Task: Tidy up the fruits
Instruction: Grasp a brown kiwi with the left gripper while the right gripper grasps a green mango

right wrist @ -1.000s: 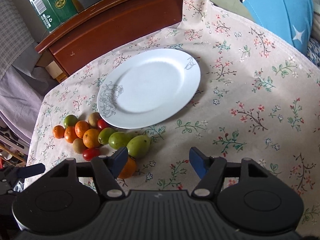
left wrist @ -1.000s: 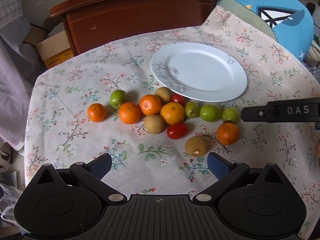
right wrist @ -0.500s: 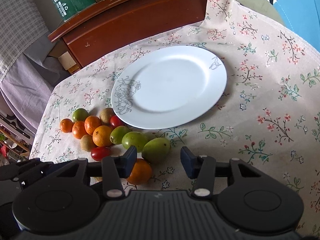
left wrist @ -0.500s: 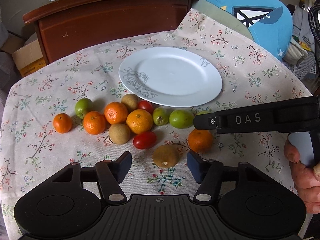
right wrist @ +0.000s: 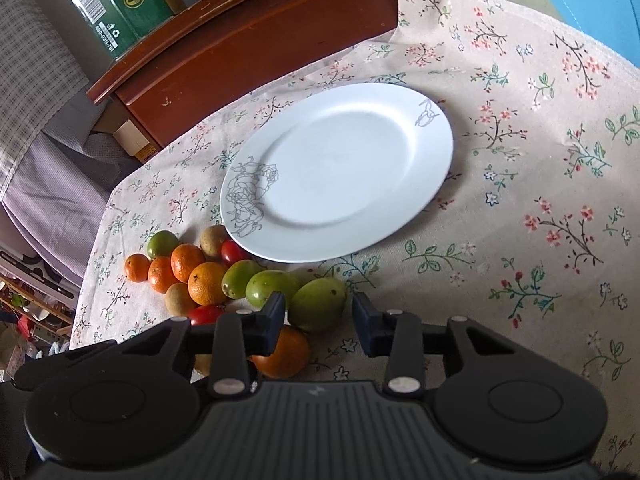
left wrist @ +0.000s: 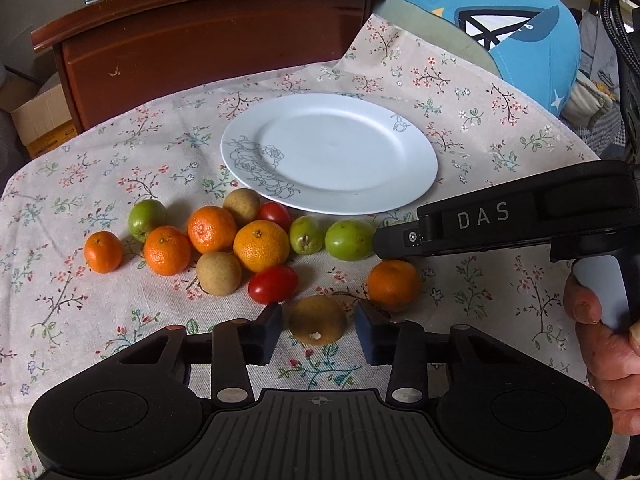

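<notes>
Between my left gripper's (left wrist: 319, 330) closing pads, brown fruit (left wrist: 318, 320), mandarin (left wrist: 394, 283) crowding right, right gripper (right wrist: 319, 317) closing round green fruit (right wrist: 317, 310), neither gripped.

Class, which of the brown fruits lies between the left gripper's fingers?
The brown fruit lying alone nearest the camera, pale stem scar facing us; the other two sit among the oranges.

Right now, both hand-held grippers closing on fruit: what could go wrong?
1. The left hand-held gripper is closing around the brown fruit; round, it may squirt out toward the red tomato.
2. The right hand-held gripper is closing around the green fruit, packed against an orange; its finger could knock it.
3. Both work close together and could collide.
</notes>
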